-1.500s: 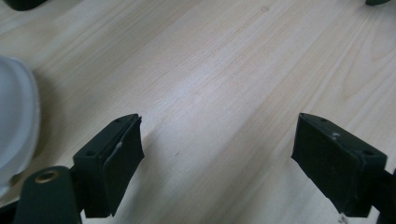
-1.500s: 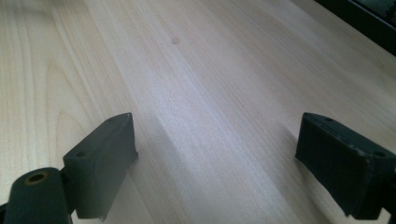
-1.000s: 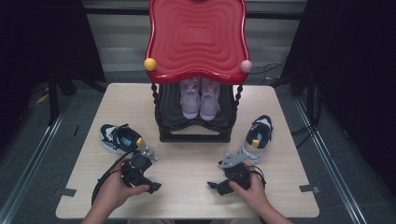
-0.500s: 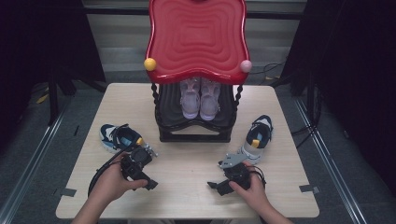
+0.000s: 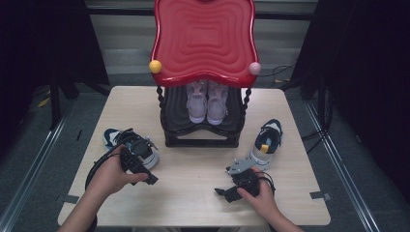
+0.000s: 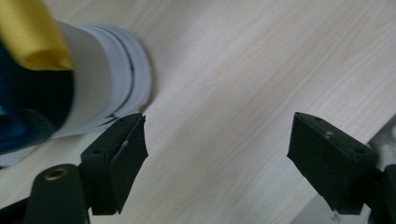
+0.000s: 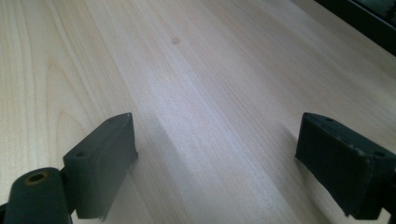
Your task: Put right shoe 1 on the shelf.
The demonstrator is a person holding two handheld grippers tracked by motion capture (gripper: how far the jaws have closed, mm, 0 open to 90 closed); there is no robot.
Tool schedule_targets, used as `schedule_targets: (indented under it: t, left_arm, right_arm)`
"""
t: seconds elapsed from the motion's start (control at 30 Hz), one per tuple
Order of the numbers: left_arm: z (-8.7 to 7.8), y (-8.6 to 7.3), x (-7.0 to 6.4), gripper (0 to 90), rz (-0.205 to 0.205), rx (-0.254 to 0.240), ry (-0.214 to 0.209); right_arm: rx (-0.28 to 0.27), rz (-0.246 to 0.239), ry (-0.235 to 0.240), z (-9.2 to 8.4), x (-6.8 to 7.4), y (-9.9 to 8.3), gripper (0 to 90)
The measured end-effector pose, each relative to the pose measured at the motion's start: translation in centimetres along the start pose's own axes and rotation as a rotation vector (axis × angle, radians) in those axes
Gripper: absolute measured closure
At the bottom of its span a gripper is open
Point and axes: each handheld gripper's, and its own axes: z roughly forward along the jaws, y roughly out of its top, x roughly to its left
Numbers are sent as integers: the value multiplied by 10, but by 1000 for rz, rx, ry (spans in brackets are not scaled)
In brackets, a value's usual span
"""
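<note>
Left gripper point(image 5: 145, 169), jaws wide and empty, is being positioned beside the blue sneaker point(image 5: 126, 142); grasping remains undone.

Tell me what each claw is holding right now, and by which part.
Nothing. The left claw is open beside the left shoe; the right claw is open over bare table.
</note>
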Motion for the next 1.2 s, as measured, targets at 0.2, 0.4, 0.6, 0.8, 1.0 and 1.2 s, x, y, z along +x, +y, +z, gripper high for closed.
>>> schedule_targets:
  t: [0.2, 0.4, 0.6, 0.8, 1.0, 1.2]
  left_arm:
    - [-10, 5, 10, 189, -10, 31, 19]
    - [-25, 9, 25, 190, -29, 27, 51]
    - [-27, 14, 39, 198, -69, 12, 89]
    - [-26, 22, 50, 198, -93, 7, 96]
    - [-17, 27, 56, 203, -102, 24, 106]
    - [-2, 30, 61, 235, -112, 42, 119]
  right_arm:
    - [2, -1, -2, 0, 0, 0, 112]
    - [3, -1, -1, 0, 0, 0, 112]
    - [2, -1, -1, 0, 0, 0, 112]
    - [0, 0, 1, 0, 0, 0, 112]
    - [0, 0, 1, 0, 0, 0, 112]
    - [0, -1, 1, 0, 0, 0, 112]
